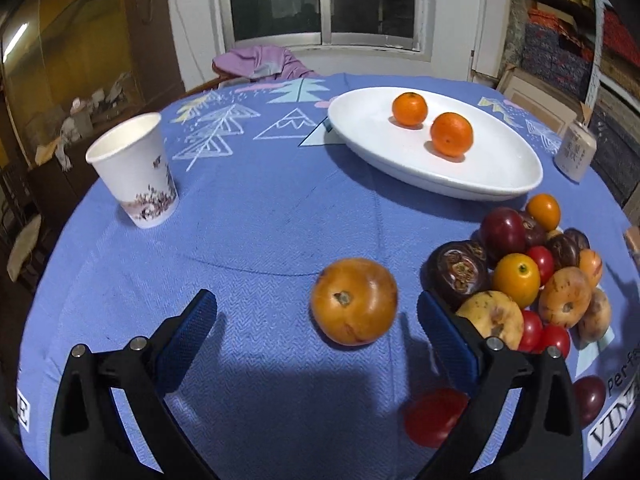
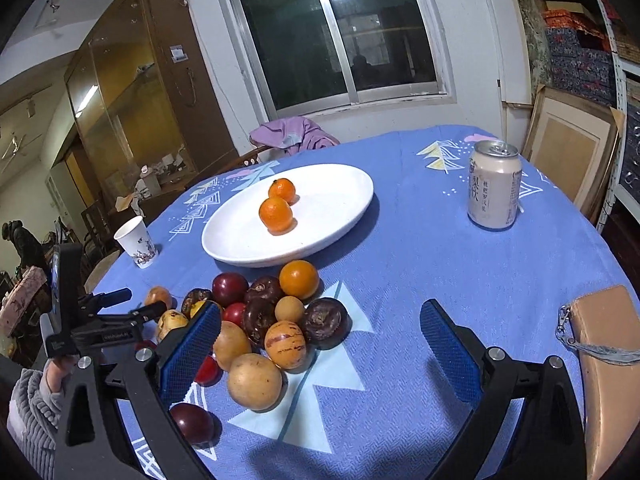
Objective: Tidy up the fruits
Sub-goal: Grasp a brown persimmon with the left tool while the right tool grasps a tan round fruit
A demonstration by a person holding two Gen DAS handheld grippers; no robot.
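The left gripper (image 1: 316,316) has its jaws spread wide around a lone orange-brown fruit (image 1: 354,301) on the blue tabletop (image 1: 260,220), touching neither pad. The right gripper (image 2: 320,334) also hangs with jaws spread, empty, just right of the fruit pile (image 2: 264,320). Farther off, the white plate (image 2: 340,208) holds two tangerines (image 2: 276,214).

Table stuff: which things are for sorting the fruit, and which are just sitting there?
For the job:
white plate
two oranges on the plate
pile of fruit
loose brown fruit
left gripper
right gripper

Just lying about:
paper cup
drink can
tan pouch
purple cloth
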